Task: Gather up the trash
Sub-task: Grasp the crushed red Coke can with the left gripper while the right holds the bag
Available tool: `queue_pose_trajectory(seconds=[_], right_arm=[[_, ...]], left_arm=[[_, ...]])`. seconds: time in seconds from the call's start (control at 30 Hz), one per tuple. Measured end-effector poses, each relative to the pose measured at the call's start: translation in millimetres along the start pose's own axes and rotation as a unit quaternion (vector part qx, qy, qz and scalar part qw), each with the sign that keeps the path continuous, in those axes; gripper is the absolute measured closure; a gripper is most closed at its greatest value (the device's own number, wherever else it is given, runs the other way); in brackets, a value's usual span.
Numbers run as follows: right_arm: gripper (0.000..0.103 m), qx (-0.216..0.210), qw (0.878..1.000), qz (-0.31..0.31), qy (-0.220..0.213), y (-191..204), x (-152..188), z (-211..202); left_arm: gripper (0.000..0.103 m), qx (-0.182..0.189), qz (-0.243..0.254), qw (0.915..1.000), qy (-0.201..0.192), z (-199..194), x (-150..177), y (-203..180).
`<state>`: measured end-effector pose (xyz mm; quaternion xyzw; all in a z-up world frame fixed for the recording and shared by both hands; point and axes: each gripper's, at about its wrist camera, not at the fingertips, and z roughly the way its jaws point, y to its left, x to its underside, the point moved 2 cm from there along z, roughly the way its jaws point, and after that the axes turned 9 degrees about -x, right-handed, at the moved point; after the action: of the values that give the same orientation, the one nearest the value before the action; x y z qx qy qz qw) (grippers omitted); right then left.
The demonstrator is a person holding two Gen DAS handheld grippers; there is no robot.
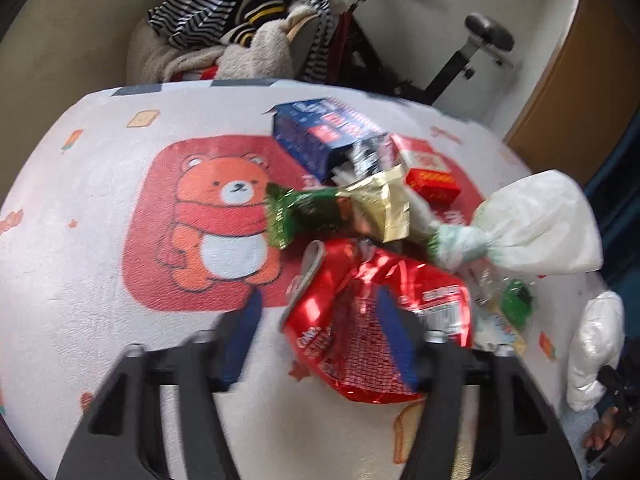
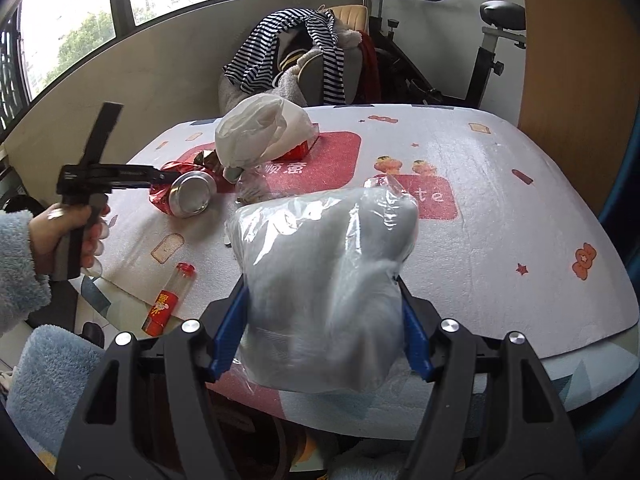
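Observation:
A crushed red soda can (image 1: 360, 320) lies in a pile of trash on the bear-print table cover (image 1: 120, 320). My left gripper (image 1: 320, 344) is open, its right finger over the can, its left finger on bare cover. The can also shows in the right wrist view (image 2: 188, 196), with the left gripper's tip at it. My right gripper (image 2: 324, 320) is shut on a clear plastic bag (image 2: 324, 280) held above the table's near edge. A knotted white bag (image 1: 536, 228) lies right of the pile and also shows in the right wrist view (image 2: 260, 136).
The pile holds a blue carton (image 1: 320, 136), a green wrapper (image 1: 304, 212), a gold packet (image 1: 384, 208), a small red box (image 1: 432, 184) and a green-capped bottle (image 1: 516, 304). A red tube (image 2: 168, 300) lies at the table edge. A clothes-covered chair (image 2: 300, 60) and exercise bike (image 2: 480, 52) stand behind.

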<state>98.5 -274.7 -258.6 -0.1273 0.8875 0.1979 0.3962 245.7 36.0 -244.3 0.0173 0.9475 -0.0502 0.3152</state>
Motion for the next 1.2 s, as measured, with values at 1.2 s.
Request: queue_pose_trajectory(seconds=[1.2], right_arm=[[0.035,-0.126,0.981,-0.131,0.070,96.4,54.0,-10.5]], left_arm=[[0.074,0.049,0.044,0.9922,-0.106,-190.6,113.6,-6.3]])
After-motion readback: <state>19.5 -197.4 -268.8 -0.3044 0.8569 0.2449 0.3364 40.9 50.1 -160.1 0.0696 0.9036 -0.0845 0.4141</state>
